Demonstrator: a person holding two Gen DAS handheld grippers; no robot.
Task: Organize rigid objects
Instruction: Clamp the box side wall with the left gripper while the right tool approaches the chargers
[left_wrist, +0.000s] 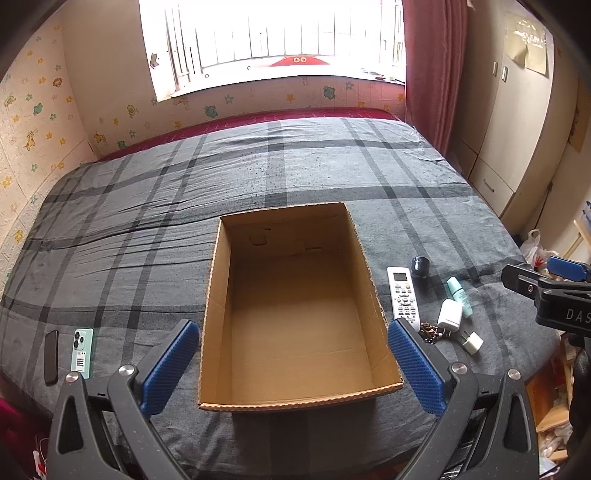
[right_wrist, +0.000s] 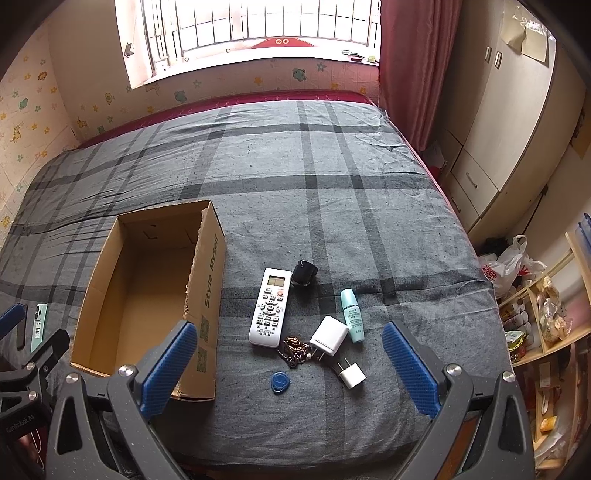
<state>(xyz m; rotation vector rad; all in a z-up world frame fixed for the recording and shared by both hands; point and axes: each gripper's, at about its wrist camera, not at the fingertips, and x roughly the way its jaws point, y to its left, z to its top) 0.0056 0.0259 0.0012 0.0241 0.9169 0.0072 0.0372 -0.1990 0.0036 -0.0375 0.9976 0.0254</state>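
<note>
Blue-padded right gripper (right_wrist: 290, 363) is hovering wide open, empty; left gripper (left_wrist: 293, 365) likewise, over the cardboard box (left_wrist: 218, 295). Ahead: key fob (right_wrist: 279, 380), chain (right_wrist: 295, 349), chargers, remote (right_wrist: 269, 307). Risk: chain snagging charger prongs.

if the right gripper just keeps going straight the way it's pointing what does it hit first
Probably the small white plug adapter or the bead chain beside it; the right gripper is open. Depth is unclear.

My claw (right_wrist: 290, 363) pads are ribbed blue rubber on matt black plastic. The box (right_wrist: 212, 295) is rough corrugated cardboard, the bed sheet (right_wrist: 332, 206) matt woven cloth, the remote (right_wrist: 269, 308) smooth white plastic.
</note>
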